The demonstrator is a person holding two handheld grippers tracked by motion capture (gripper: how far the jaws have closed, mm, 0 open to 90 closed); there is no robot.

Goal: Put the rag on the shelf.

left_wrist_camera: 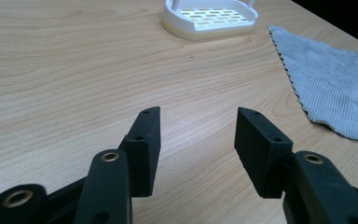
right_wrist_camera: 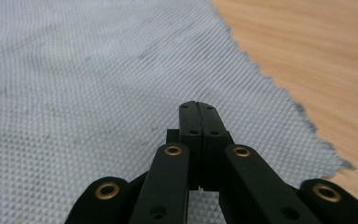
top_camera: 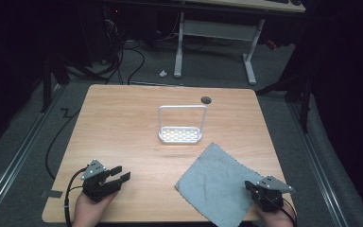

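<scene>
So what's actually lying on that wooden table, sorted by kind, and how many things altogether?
Grey cloth: 1
White slotted tray with a hoop handle: 1
Hand-held black grippers: 2, the left gripper with its jaws apart over bare wood, the right gripper closed over the cloth
Total: 4

item: grey cloth (top_camera: 215,182) | look: I see a waffle-textured weave, zigzag-cut edges, a few faint dark marks | state: spread flat, unfolded | pose: turned cornerwise, one corner toward the far side | place: near right part of the wooden surface (top_camera: 123,123), its near edge at the surface's front rim
</scene>
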